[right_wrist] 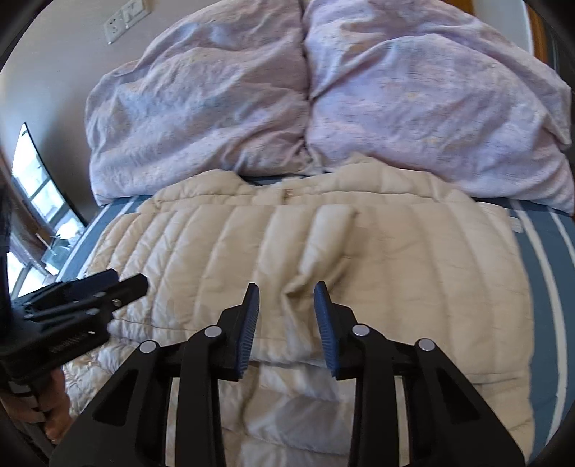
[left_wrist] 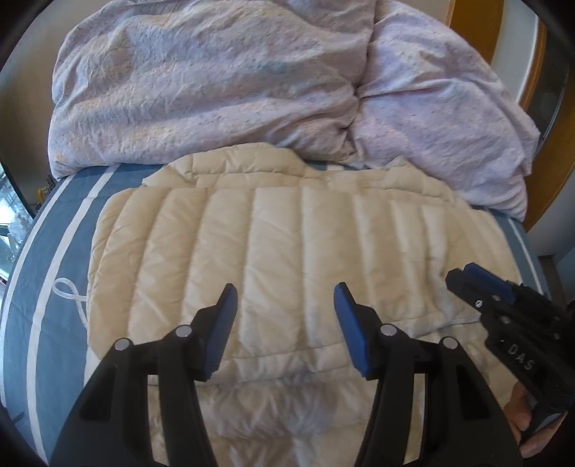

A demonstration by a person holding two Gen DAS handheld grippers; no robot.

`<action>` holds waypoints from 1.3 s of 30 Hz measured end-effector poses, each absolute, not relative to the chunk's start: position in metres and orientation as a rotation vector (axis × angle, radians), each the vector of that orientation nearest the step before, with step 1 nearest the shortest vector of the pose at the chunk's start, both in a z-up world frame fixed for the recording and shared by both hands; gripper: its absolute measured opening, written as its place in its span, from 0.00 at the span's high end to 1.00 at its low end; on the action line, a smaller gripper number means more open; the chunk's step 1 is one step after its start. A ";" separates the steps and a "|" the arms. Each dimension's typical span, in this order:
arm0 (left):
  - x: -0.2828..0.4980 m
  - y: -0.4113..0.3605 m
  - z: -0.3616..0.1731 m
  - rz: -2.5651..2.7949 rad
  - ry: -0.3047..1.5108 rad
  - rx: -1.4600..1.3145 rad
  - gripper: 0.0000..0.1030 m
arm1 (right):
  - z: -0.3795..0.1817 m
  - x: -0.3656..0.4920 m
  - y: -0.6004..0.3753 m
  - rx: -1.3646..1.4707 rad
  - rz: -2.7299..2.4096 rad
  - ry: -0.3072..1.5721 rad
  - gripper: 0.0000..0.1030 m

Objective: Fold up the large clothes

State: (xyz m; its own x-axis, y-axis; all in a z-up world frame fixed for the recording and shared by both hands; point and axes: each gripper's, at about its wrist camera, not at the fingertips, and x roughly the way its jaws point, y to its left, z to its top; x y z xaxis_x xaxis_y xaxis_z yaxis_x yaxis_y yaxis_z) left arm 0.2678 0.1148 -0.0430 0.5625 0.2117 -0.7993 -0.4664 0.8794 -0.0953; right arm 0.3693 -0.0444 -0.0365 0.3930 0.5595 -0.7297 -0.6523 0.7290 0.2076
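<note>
A cream quilted puffer jacket (left_wrist: pixel 287 233) (right_wrist: pixel 413 273) lies spread on the bed, its near part folded over so a double layer shows at the front edge. My left gripper (left_wrist: pixel 285 287) hovers over the jacket's middle, jaws wide apart with nothing between them; in the right wrist view it (right_wrist: pixel 133 283) shows at the left edge. My right gripper (right_wrist: pixel 286 285) stands partly apart over a raised wrinkle (right_wrist: pixel 298 283) of the jacket, and its pads do not press on the fabric. In the left wrist view it (left_wrist: pixel 463 276) sits over the jacket's right edge.
A bunched lilac duvet (left_wrist: pixel 215 89) (right_wrist: pixel 323 107) fills the far half of the bed, touching the jacket's collar. A blue sheet with white stripes (left_wrist: pixel 54 251) (right_wrist: pixel 550 287) shows on both sides. There is a window (right_wrist: pixel 36 186) at left and a wooden frame (left_wrist: pixel 474 28) at right.
</note>
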 end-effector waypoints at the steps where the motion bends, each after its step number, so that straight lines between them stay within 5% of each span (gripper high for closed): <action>1: 0.268 0.116 -0.045 0.409 0.893 -0.312 0.46 | -0.039 0.369 -0.042 -0.118 0.775 0.885 0.68; 19: 0.274 0.124 -0.079 0.446 0.933 -0.257 0.38 | -0.089 0.394 -0.040 -0.150 0.651 1.050 0.66; 21: 0.263 0.125 -0.072 0.416 0.925 -0.276 0.33 | -0.082 0.393 -0.046 -0.152 0.656 1.064 0.40; 23: 0.243 0.127 -0.062 0.399 0.907 -0.274 0.26 | -0.069 0.388 -0.059 -0.139 0.666 1.048 0.24; 27: 0.199 0.132 -0.048 0.398 0.881 -0.241 0.20 | -0.047 0.373 -0.098 -0.164 0.671 1.036 0.17; 39: 0.034 0.157 -0.071 0.489 0.912 -0.350 0.18 | -0.047 0.333 -0.258 -0.084 0.566 1.148 0.16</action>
State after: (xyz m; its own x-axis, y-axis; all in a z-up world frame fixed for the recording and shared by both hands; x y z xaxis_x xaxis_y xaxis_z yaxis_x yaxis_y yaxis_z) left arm 0.0339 0.1566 -0.0708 0.5161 0.2530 -0.8183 -0.5412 0.8368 -0.0826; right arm 0.3327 -0.2584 -0.0467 0.2872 0.3808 -0.8790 -0.4651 0.8576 0.2196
